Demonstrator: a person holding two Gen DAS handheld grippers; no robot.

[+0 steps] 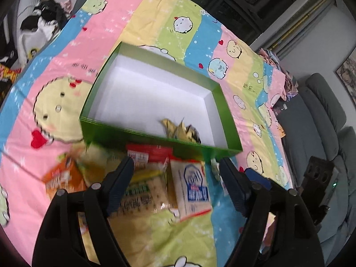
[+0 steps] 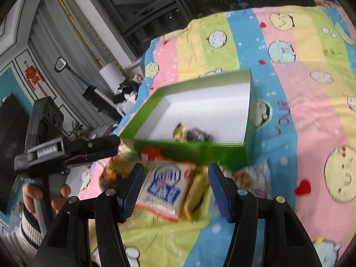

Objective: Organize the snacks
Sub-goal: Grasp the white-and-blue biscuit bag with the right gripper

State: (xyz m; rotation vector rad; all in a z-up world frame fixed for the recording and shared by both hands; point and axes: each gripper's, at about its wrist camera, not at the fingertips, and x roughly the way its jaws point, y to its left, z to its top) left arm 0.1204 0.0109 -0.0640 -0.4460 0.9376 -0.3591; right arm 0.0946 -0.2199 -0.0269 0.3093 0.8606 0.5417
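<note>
White-and-blue flat plastic snack packet lies lengthwise just ahead of right gripper, jaws wide, empty; left gripper likewise spread, empty.

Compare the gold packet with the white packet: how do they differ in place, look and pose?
The gold packet lies inside the green box; the white packet lies outside it on the bedspread, among other snacks. The gold packet is shiny and crumpled; the white packet is matte, flat, with blue print. The white packet sits between the open fingers of the right gripper; the gold packet lies beyond them. Neither is gripped.
</note>
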